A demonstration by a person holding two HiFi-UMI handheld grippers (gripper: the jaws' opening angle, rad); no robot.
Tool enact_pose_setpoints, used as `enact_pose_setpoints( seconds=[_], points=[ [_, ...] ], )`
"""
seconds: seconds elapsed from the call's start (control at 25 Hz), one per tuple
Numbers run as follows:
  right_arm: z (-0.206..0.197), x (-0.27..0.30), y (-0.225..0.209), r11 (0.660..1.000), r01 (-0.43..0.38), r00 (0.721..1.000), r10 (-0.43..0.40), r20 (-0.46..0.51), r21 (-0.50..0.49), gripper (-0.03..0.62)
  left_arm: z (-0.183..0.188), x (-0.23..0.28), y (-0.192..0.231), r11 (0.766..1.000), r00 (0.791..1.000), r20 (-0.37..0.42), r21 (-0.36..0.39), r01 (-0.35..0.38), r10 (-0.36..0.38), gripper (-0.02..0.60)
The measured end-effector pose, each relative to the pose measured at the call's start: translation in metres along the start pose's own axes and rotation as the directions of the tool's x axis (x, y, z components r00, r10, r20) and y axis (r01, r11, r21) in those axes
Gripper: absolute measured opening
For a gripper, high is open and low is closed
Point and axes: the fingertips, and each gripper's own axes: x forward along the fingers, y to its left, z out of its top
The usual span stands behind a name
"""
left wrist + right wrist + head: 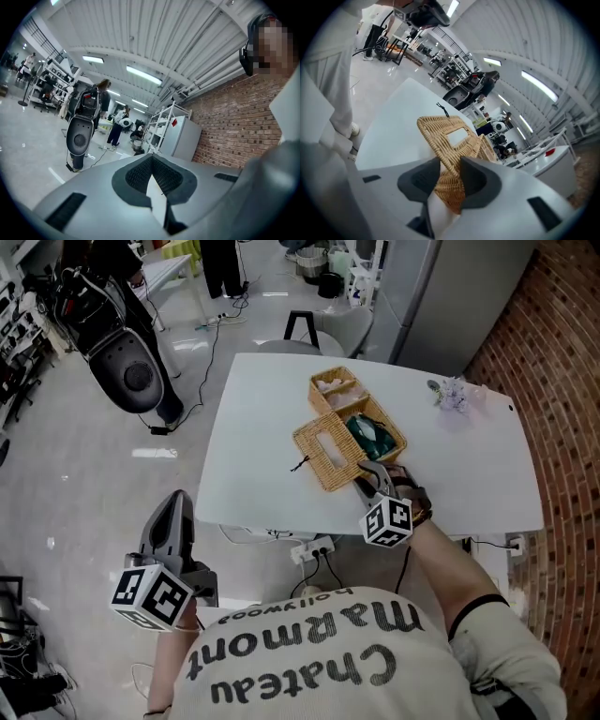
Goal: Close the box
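1. My left hand-held gripper [175, 502]: nearest, jaws together, empty, off the white surface [253, 418].
2. My right hand-held gripper [368, 472] clamps the woven wicker lid [326, 451], raised beside the rectangular wicker box [398, 439] mid-surface.

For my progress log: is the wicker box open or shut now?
Open: the lid is swung aside from the box, whose inside shows, and the right tool grips the lid's edge.
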Motion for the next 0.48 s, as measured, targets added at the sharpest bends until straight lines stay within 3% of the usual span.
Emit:
enact_pose_setpoints(
  seconds=[0.48],
  points=[
    [0.0062,-0.0057,-0.0073,0.969,-0.011,0.995,-0.013,0.097,0.246,0.126,-0.0032,0.002,-0.0047,1.0,1.0,-0.006,0.004,0.008,-0.008,0.002]
  ],
)
